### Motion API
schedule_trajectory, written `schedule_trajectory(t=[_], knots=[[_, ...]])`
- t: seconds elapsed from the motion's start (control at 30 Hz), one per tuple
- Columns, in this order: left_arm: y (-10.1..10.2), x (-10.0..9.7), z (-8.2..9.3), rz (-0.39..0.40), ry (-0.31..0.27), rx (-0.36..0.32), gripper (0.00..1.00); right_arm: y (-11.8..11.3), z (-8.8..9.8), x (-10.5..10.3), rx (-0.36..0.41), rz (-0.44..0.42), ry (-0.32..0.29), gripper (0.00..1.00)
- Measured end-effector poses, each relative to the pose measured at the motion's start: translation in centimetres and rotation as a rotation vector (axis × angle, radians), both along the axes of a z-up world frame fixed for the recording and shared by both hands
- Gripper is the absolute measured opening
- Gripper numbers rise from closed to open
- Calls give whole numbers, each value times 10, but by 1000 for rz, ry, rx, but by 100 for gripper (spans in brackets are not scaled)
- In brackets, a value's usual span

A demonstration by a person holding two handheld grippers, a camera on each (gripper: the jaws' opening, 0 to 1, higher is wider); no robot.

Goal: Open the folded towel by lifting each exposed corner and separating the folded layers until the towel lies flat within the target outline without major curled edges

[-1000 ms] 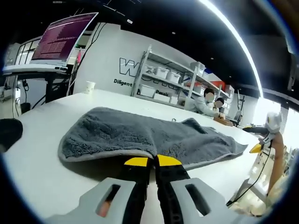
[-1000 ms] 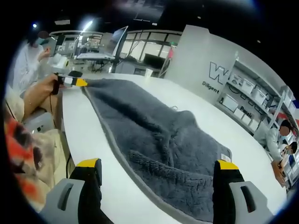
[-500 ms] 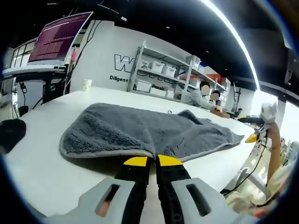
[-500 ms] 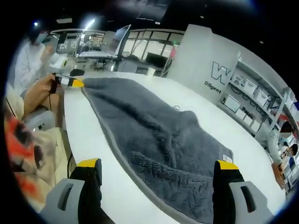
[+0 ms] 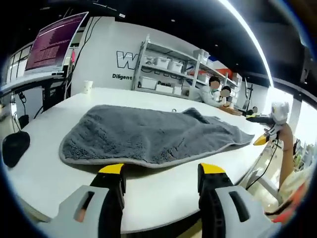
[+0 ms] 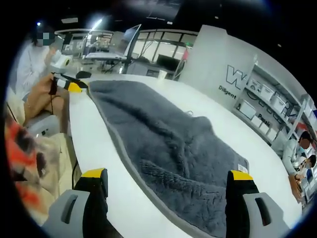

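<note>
A grey fluffy towel (image 5: 148,133) lies spread along the white table (image 5: 44,178), rumpled in a low ridge near its middle. My left gripper (image 5: 162,171) is open just short of the towel's near edge, with nothing between its yellow-tipped jaws. In the right gripper view the same towel (image 6: 163,144) runs away from me, a small white label (image 6: 241,168) at its near right corner. My right gripper (image 6: 166,176) stands open astride that near end, holding nothing. The left gripper (image 6: 72,86) shows at the towel's far corner, and the right gripper (image 5: 261,140) at the far right of the left gripper view.
A paper cup (image 5: 87,87) stands at the table's far side and a black object (image 5: 15,147) lies near its left edge. A monitor (image 5: 52,39) is at upper left, shelving (image 5: 163,74) with boxes behind. People sit at the back (image 5: 214,93). A person (image 6: 29,62) is beside the table.
My left gripper has opened and let go of the towel's near edge, which now lies on the table. The right gripper has stayed open.
</note>
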State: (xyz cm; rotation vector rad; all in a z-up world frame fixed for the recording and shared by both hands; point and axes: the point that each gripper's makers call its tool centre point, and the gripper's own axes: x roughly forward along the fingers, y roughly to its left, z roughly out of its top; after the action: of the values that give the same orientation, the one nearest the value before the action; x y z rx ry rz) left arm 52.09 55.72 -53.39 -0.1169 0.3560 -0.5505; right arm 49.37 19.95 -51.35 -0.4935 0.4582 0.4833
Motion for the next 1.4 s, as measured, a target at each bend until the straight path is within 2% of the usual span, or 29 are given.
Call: schedule_trajectory(t=[0.17,0.37,0.53,0.6,0.7,0.97,1.1,1.23,1.4], knots=[[0,-1,8,-6,-37,78,66,0,-3,-1,-13,3,11,99],[-9,-6,20,-67,-37,94,79,1,-3,0,-9,1,12,99],[-9,7,26,-81,-42,158,91,2,-5,-2,-12,9,18,99],[-12,13,29,-95,-48,157,92,2,-5,-2,-10,10,19,99],[-18,22,32,-105,-54,165,100,1,-5,-1,-10,6,18,99],[-30,45,44,-145,-84,180,100,0,-7,-3,-25,13,28,99],[-24,69,46,-122,-71,205,99,0,-6,-3,-21,10,24,99],[-22,86,48,-129,-52,191,92,-1,-7,-4,-21,11,27,99],[-14,113,41,-96,-23,207,89,0,-8,-4,-11,17,31,99]])
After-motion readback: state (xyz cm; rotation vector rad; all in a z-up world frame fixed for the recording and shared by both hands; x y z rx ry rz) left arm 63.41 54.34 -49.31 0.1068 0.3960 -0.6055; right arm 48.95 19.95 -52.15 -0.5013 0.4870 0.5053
